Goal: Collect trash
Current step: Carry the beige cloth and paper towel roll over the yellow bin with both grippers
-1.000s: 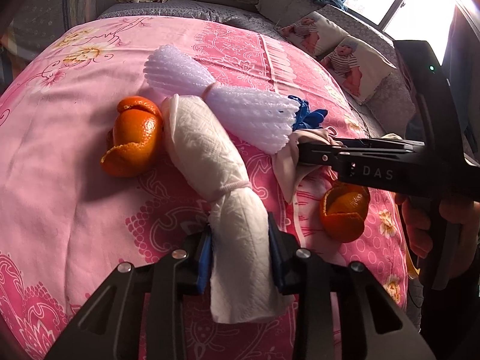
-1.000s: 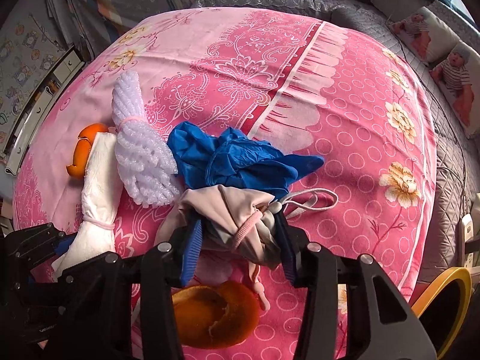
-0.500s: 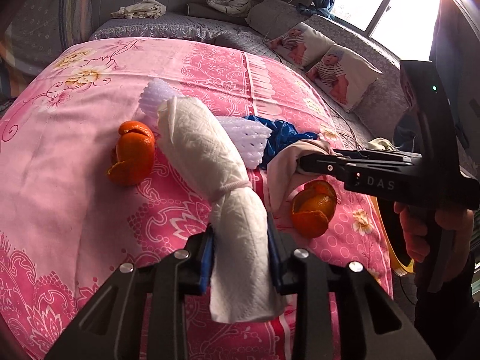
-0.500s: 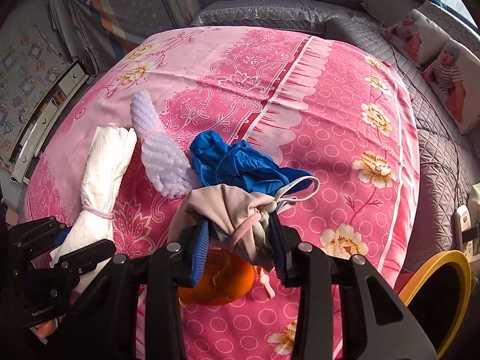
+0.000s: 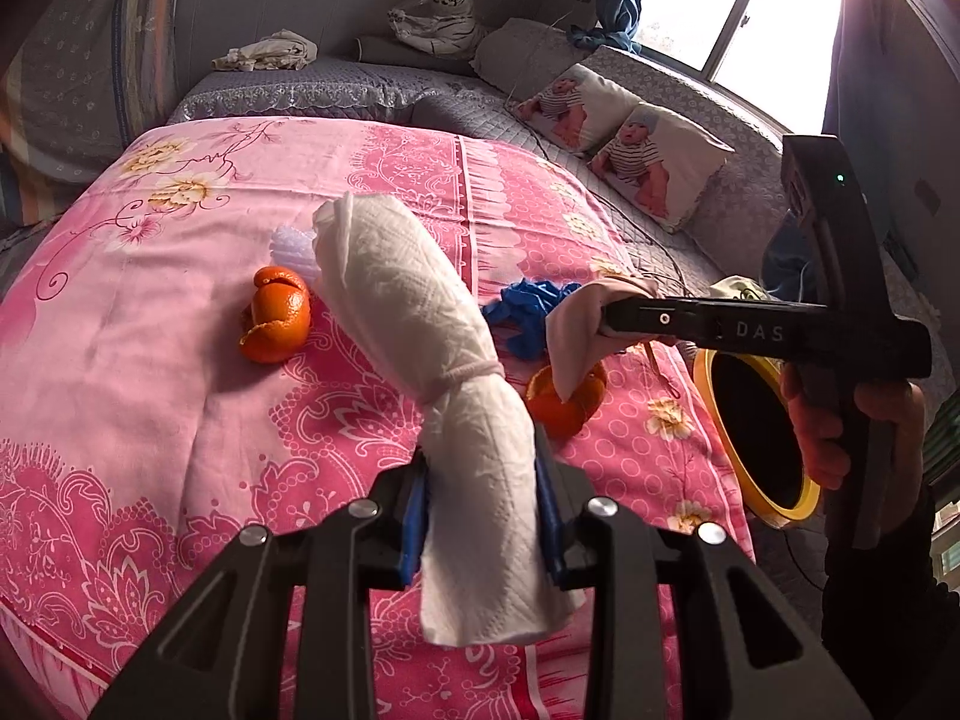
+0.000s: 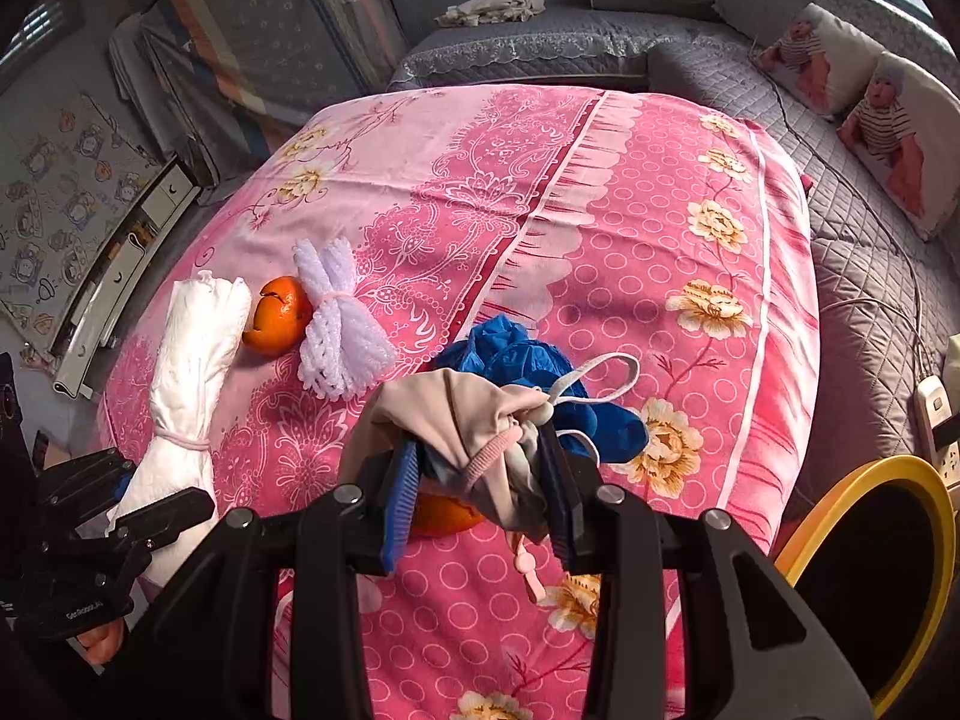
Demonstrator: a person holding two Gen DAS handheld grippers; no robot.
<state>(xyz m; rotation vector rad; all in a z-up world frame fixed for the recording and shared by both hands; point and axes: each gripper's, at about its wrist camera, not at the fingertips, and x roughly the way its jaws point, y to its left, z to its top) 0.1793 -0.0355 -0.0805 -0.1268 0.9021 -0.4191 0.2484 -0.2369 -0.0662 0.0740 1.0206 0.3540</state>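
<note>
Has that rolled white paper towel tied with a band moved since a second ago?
Yes. The white paper towel roll, clamped in the left gripper, has lifted off the pink bedspread, away from the peeled orange.

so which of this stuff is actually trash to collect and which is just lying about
Job:
- paper towel roll, in left hand-held gripper
- beige mask, in right hand-held gripper
- orange peels
- white foam net
- blue glove
- yellow-rimmed bin

Lying about:
- baby-print pillows
- crumpled cloth

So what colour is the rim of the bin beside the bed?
Yellow, around a black inside; the bin shows best in the right wrist view.
</note>
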